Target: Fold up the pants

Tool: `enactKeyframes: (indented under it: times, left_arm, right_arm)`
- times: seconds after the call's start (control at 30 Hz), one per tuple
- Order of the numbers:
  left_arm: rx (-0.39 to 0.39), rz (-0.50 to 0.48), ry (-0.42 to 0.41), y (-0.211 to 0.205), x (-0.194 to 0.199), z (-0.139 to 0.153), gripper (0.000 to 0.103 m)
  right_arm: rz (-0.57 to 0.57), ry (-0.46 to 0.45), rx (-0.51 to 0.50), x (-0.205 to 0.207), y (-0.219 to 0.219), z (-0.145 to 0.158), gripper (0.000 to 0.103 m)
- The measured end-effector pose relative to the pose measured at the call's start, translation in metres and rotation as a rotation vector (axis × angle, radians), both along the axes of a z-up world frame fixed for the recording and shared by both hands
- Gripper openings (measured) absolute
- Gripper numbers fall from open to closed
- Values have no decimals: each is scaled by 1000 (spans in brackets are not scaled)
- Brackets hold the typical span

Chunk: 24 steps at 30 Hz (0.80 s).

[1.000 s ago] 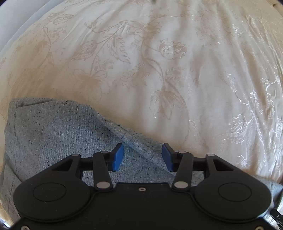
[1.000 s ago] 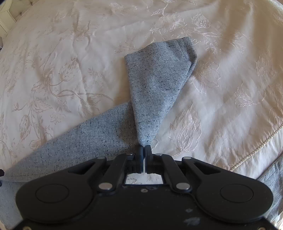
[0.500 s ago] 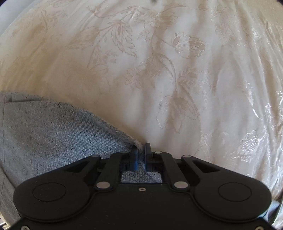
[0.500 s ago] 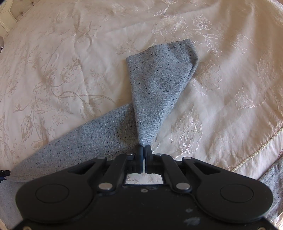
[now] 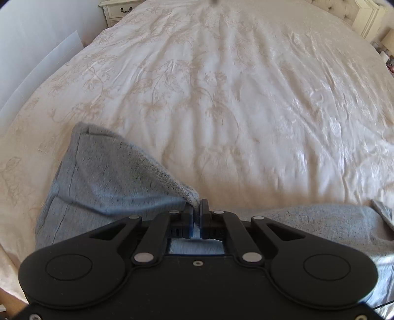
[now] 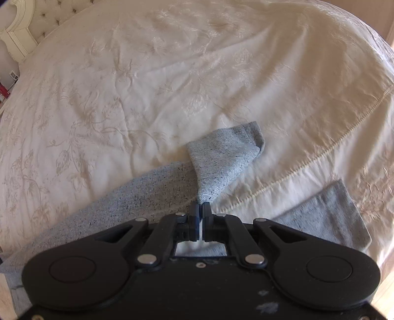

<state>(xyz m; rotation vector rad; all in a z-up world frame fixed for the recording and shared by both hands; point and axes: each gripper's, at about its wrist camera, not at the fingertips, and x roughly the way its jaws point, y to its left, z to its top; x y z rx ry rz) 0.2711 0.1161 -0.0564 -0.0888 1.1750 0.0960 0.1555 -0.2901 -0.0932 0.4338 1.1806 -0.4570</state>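
Note:
Grey flecked pants (image 5: 106,179) lie on a cream bedspread. My left gripper (image 5: 196,209) is shut on the pants' edge, near the waist end, and lifts it off the bed. My right gripper (image 6: 200,209) is shut on a leg end of the pants (image 6: 221,160), which rises as a folded flap in front of it. The other leg (image 6: 327,216) lies flat at the lower right. More grey cloth (image 5: 320,226) runs to the right under the left gripper.
The cream floral bedspread (image 5: 221,86) fills both views, with a corded seam (image 6: 320,157) at the right. A white nightstand (image 5: 120,9) stands beyond the far left corner. A tufted headboard (image 6: 37,22) is at the far left in the right wrist view.
My left gripper closed on the pants' edge and lifted it up and back. My right gripper, still shut on the leg end, also rose and pulled back, so more of the bed shows.

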Motion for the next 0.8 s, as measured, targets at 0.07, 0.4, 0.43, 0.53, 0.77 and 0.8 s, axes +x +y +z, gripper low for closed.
enactKeyframes:
  times: [0.07,0.4,0.43,0.53,0.77,0.8]
  left_arm:
    - [9,-25,51,-4,-22,-10,5]
    - [72,-41,307,-26,-80,-96,5]
    - [77,-45,300,-28,-78,-97,5]
    - [82,-61,286,-30,-74,-95,5]
    - [72,-95,278,-32,-64,-91,5]
    - [69,-100,278,-32,-62,-91,5]
  right_arm:
    - [-8,47,-3,-25,3,-13,2]
    - [27,152,-117,-59,14,-47,15]
    - [53,128,-155,-52,16,-41,20]
    - [112,71,-222,-25,23,-38,23]
    - [237,80,-360,53,48,-72,24]
    - [248,97,-382,61,51,-79,24]
